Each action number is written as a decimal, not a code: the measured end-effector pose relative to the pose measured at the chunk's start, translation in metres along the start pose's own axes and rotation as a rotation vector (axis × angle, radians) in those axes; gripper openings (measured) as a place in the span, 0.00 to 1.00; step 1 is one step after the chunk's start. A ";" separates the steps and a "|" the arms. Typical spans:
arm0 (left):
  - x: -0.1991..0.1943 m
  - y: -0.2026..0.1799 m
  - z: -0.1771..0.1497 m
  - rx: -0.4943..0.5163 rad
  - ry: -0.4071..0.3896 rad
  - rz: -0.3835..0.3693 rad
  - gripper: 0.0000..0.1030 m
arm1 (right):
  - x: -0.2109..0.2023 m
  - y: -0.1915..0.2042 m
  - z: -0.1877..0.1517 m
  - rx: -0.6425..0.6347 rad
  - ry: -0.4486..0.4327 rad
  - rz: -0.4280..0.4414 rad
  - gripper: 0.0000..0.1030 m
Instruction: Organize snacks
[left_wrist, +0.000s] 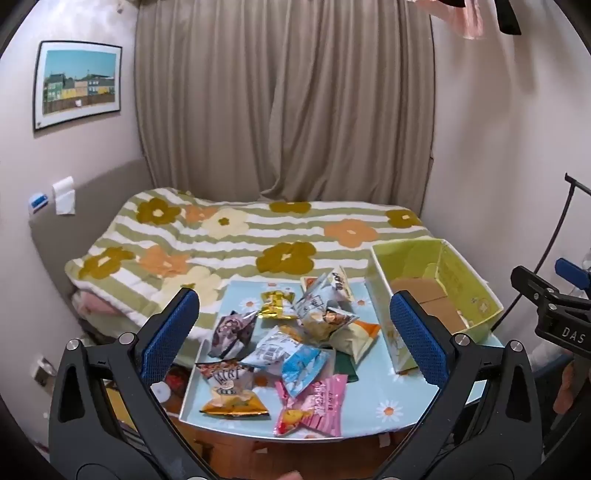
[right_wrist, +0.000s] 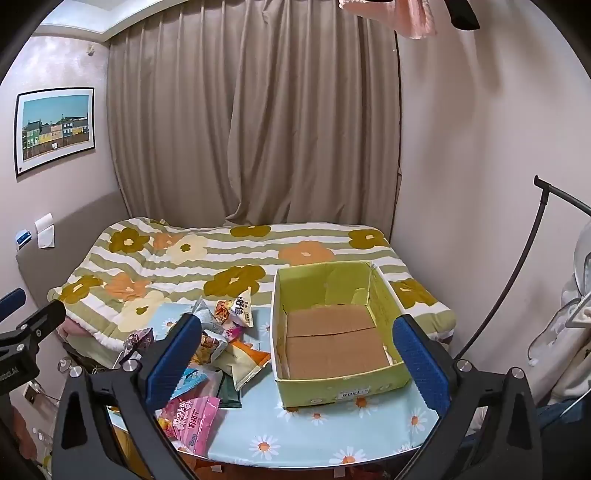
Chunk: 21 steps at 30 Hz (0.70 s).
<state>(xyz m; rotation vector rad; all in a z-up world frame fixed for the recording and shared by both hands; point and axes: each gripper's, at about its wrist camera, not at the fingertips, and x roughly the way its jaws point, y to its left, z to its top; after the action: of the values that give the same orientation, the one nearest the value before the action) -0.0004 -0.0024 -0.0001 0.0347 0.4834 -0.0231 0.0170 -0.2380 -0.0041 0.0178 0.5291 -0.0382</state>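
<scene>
A heap of snack packets (left_wrist: 288, 343) lies on the counter (left_wrist: 391, 398) left of an open yellow-green box (right_wrist: 332, 328); left hand-held gripper (left_wrist: 295, 332) and right hand-held gripper (right_wrist: 299, 354) both spread wide, holding nothing

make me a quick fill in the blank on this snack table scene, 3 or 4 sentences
1. The green cardboard box on the table holds ____ snack packets.
2. The pile of snack packets lies to the ____ of the box.
3. The left gripper and the right gripper both have their jaws ____.
4. The pink packet lies at the ____ edge of the pile, closest to the cameras.

Missing words: no; left; open; near
</scene>
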 end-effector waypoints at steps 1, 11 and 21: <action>0.000 0.003 0.000 -0.041 0.001 -0.015 1.00 | 0.000 0.000 0.000 -0.001 0.000 -0.002 1.00; -0.003 0.007 -0.004 -0.034 0.005 -0.008 1.00 | 0.001 -0.004 -0.005 -0.005 -0.007 -0.009 1.00; 0.006 0.002 -0.002 -0.044 0.026 -0.004 1.00 | -0.004 0.000 0.000 -0.007 -0.012 -0.014 1.00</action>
<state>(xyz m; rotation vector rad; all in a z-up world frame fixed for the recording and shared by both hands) 0.0037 0.0000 -0.0045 -0.0093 0.5097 -0.0163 0.0140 -0.2381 -0.0020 0.0073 0.5178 -0.0502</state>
